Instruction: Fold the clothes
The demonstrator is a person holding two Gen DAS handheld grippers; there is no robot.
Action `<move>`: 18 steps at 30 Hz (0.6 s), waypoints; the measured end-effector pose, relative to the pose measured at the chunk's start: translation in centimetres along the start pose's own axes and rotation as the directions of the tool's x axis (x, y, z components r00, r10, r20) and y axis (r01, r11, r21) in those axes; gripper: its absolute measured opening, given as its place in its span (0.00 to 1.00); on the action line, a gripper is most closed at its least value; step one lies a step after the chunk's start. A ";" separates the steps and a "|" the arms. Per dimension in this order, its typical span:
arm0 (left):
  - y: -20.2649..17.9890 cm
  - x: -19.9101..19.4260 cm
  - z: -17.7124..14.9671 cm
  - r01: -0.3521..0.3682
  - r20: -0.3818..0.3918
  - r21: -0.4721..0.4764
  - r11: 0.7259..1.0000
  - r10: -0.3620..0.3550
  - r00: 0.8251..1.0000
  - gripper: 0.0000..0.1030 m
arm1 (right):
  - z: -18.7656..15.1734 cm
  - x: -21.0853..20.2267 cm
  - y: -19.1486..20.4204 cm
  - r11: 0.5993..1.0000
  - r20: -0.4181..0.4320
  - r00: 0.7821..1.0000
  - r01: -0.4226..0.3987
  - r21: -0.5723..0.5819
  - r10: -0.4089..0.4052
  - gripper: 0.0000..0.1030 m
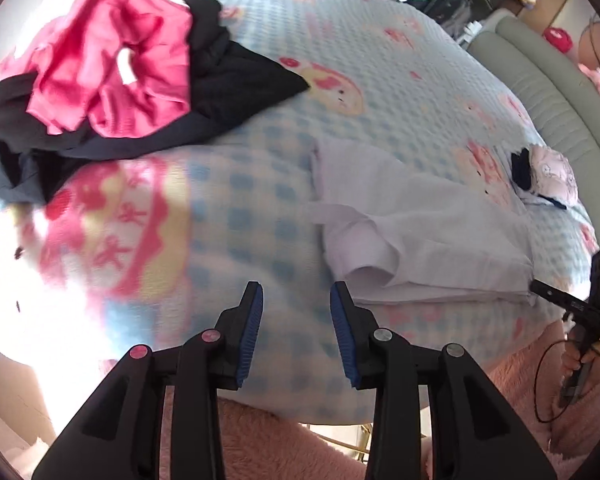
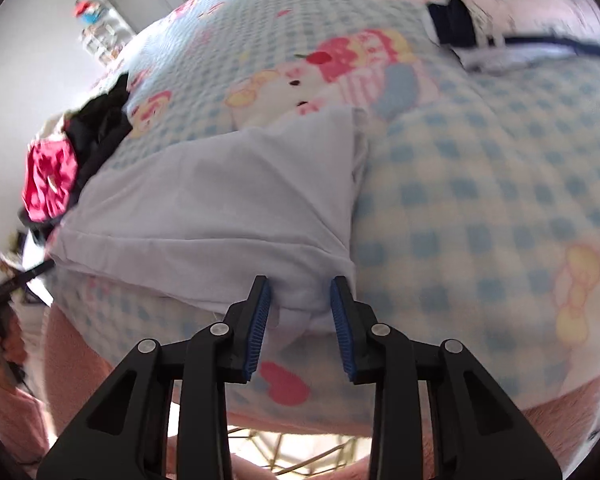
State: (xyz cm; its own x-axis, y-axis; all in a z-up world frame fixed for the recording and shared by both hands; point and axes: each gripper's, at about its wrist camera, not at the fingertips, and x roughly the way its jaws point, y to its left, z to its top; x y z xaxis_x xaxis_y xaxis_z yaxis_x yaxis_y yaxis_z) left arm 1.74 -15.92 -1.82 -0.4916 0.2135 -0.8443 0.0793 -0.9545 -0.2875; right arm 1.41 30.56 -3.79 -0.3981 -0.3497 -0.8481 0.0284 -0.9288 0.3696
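Fingers of your left gripper (image 1: 296, 300) stand parted over the blue-checked blanket (image 1: 260, 208), grasping nothing; the folded white garment (image 1: 420, 224) lies just right, a pink-and-black clothes pile (image 1: 112, 72) beyond. On your right wrist view, your right gripper (image 2: 299, 296) brackets the white garment's (image 2: 220, 200) near edge; grip unclear.
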 end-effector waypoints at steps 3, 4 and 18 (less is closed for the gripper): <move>-1.0 -0.7 1.3 0.070 0.098 0.017 0.997 -0.072 0.993 0.36 | 0.6 -1.9 0.8 1.000 0.076 0.997 -0.008 -0.029 0.011 0.31; -1.4 -0.2 1.9 0.092 0.104 0.024 0.995 -0.094 0.990 0.36 | 1.1 -2.4 1.4 0.999 0.098 0.995 -0.002 -0.050 0.007 0.31; -2.9 4.8 -0.3 0.008 -0.074 0.101 0.995 0.000 0.997 0.48 | -0.2 1.0 1.3 0.990 0.015 0.992 0.129 -0.058 -0.128 0.29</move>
State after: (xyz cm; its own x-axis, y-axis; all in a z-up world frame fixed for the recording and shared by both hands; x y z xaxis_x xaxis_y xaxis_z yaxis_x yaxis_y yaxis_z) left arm -0.58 -12.08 -5.24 -0.4262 0.2285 -0.8753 -0.0126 -0.9690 -0.2468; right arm 1.21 28.97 -4.26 -0.4121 -0.2259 -0.8827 0.0302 -0.9716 0.2345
